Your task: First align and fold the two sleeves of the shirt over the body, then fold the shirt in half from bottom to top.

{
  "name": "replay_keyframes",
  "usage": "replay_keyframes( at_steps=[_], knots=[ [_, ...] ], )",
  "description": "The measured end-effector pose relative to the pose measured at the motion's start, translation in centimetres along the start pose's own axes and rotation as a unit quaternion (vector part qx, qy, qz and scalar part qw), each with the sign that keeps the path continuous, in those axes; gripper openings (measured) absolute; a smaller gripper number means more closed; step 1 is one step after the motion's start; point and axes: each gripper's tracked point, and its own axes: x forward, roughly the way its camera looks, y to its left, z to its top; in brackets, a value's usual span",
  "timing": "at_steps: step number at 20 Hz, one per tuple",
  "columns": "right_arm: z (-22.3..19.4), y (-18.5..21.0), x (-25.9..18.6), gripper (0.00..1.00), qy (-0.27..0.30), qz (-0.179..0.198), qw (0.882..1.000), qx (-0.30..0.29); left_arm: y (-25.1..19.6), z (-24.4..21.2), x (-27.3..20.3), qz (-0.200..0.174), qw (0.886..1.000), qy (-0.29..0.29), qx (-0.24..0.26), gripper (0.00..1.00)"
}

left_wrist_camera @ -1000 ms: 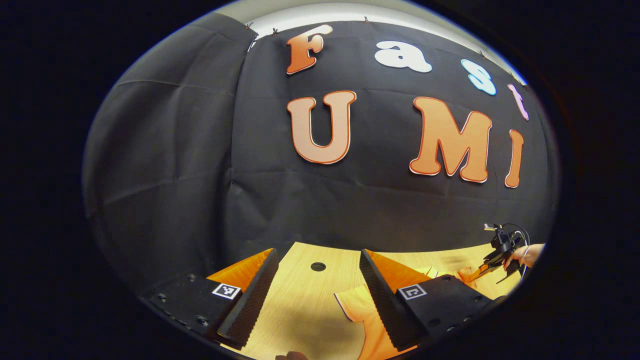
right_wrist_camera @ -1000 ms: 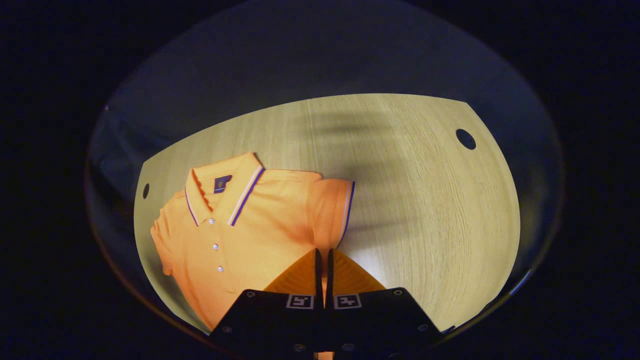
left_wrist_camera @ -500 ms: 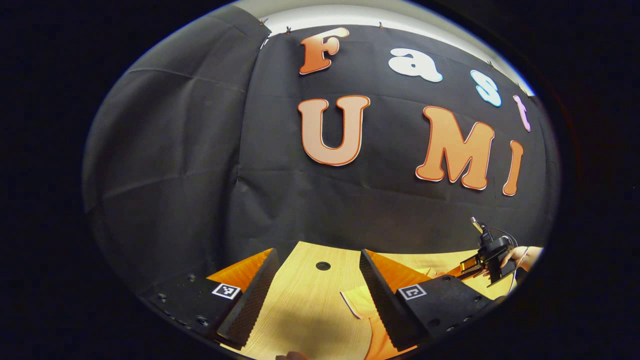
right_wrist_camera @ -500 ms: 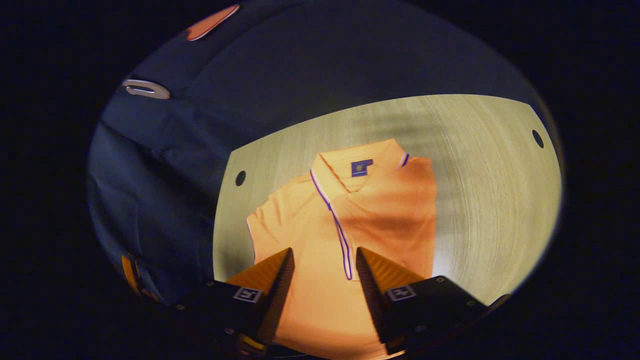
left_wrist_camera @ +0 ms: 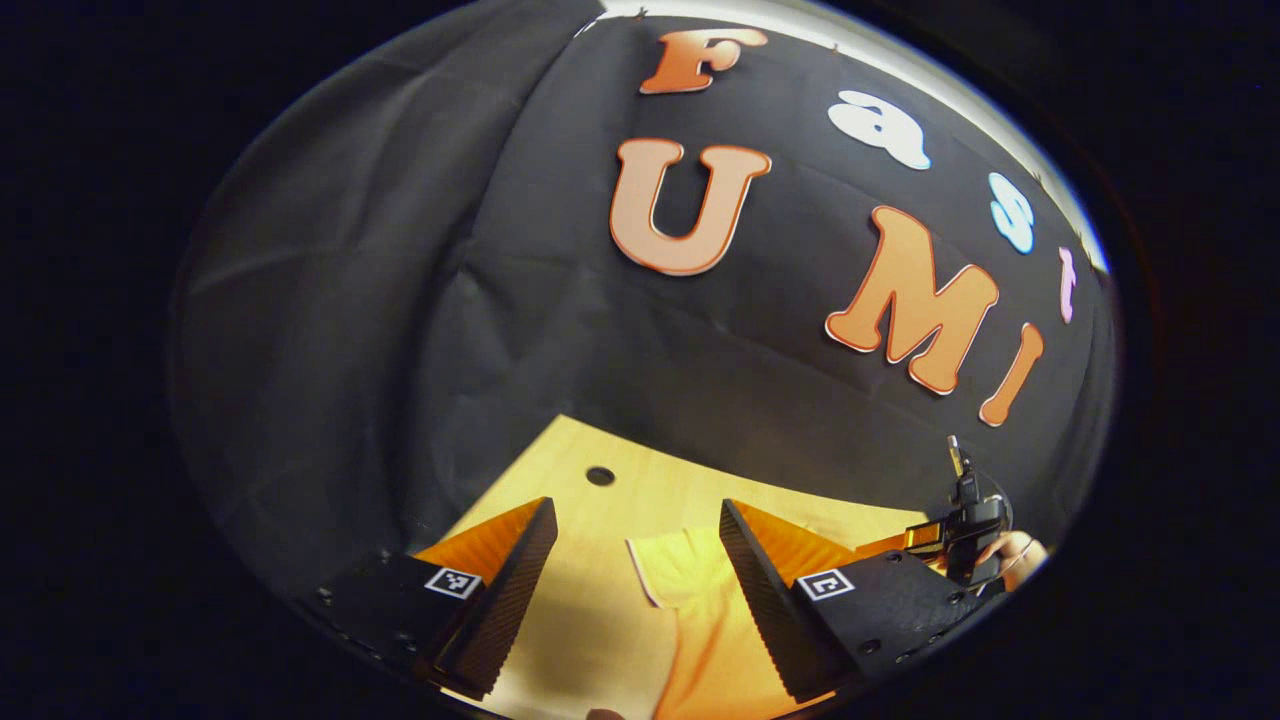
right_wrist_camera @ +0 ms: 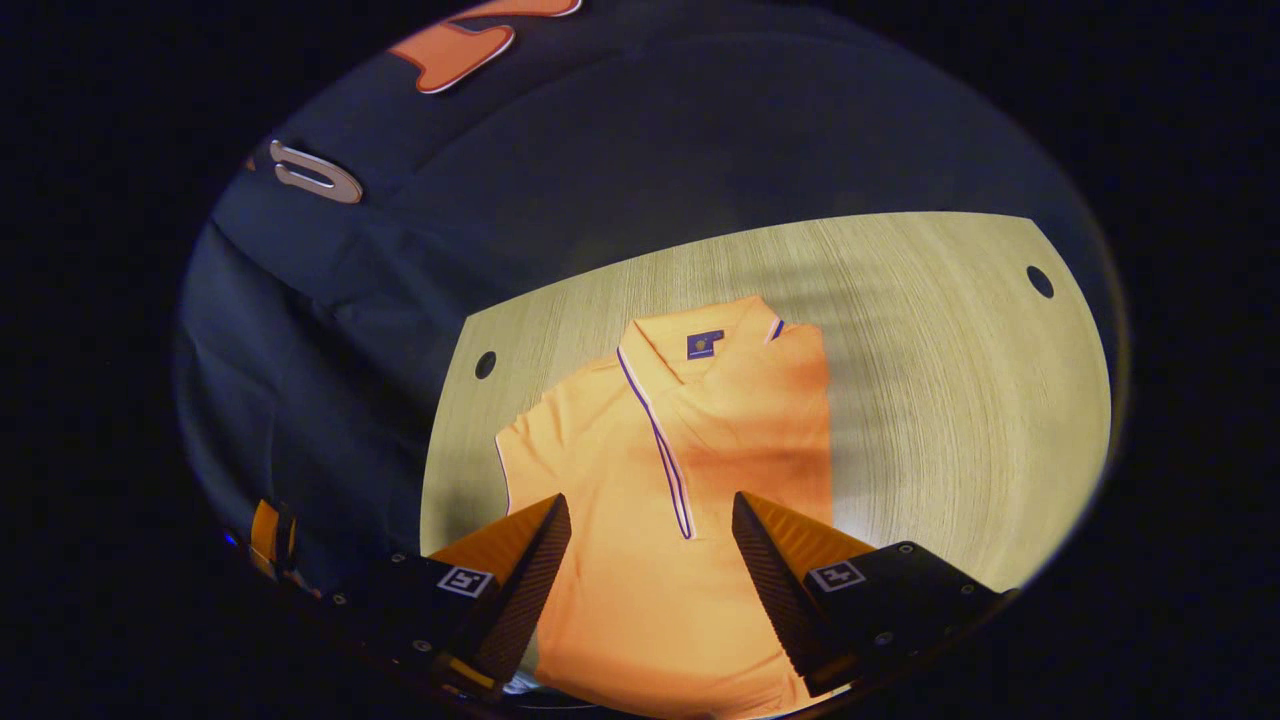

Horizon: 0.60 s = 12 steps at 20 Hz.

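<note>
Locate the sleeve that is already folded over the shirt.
In the right gripper view, the folded sleeve lies on the shirt's right half, beside the collar, beyond the open right tongs.

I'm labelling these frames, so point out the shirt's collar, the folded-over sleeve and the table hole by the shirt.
collar [right_wrist_camera: 690, 350], right gripper view, inner neckband.
folded-over sleeve [right_wrist_camera: 770, 440], right gripper view, its middle.
table hole [right_wrist_camera: 485, 364], right gripper view, its centre.

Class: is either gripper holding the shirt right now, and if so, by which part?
Nothing is held. The left gripper and right gripper are open above the shirt.
</note>
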Motion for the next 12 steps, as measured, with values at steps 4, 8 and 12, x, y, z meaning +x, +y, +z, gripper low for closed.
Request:
replay_keyframes(
  at_steps=[4, 8, 12],
  knots=[
    [0.7, -2.1, -3.6, 0.99, -0.045, -0.007, 0.999, -0.012, -2.0, -3.1, 2.7, -0.013, 0.998, 0.064, -0.025, 0.98],
    [2.6, -4.4, -8.0, 0.99, -0.118, -0.025, 0.992, -0.036, -4.5, -5.0, 5.6, -0.018, 0.992, 0.122, -0.040, 0.98],
    [2.5, -7.5, -11.7, 0.99, -0.155, -0.058, 0.984, -0.070, -6.2, -7.3, 8.8, -0.008, 0.984, 0.179, -0.010, 0.98]
  ],
)
